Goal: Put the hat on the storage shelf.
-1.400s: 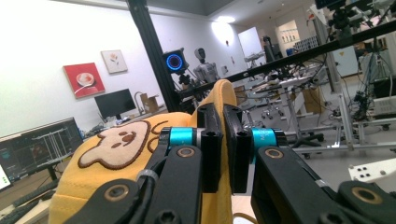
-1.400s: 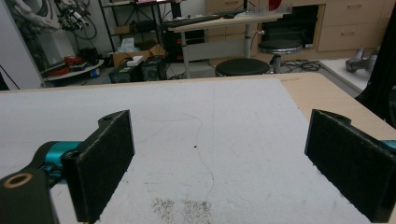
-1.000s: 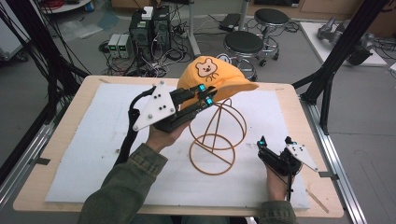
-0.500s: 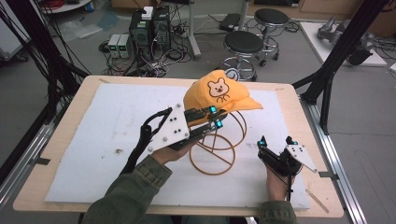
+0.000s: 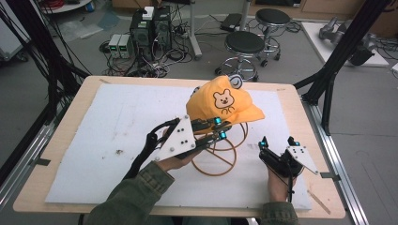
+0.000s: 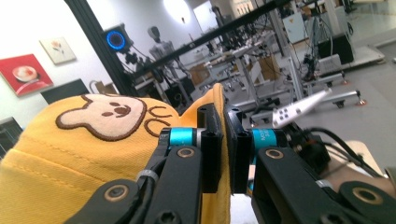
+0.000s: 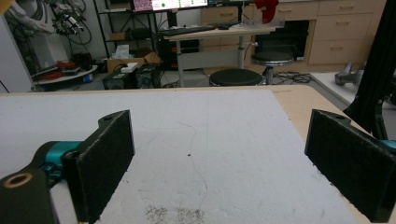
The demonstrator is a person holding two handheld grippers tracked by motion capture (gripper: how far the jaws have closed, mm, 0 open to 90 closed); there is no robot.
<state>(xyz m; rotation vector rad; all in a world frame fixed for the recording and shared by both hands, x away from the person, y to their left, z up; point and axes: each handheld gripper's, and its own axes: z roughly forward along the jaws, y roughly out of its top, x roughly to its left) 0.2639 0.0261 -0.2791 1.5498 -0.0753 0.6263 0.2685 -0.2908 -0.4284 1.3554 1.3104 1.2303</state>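
The left gripper point(image 5: 219, 128), jaws clamped on the yellow fabric bear-face cap point(image 5: 220, 101), is lowering it off the orange wire stand point(image 5: 218, 152), while the right gripper point(image 5: 278, 141) is resting wide open and empty on the white mat point(image 5: 94, 131).

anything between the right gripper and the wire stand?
Nothing. In the high view, only bare white mat separates the right gripper from the orange wire stand; the yellow cap hangs farther back.

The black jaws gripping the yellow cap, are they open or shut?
Shut: the left gripper has its pads pinched on the yellow cap's edge.
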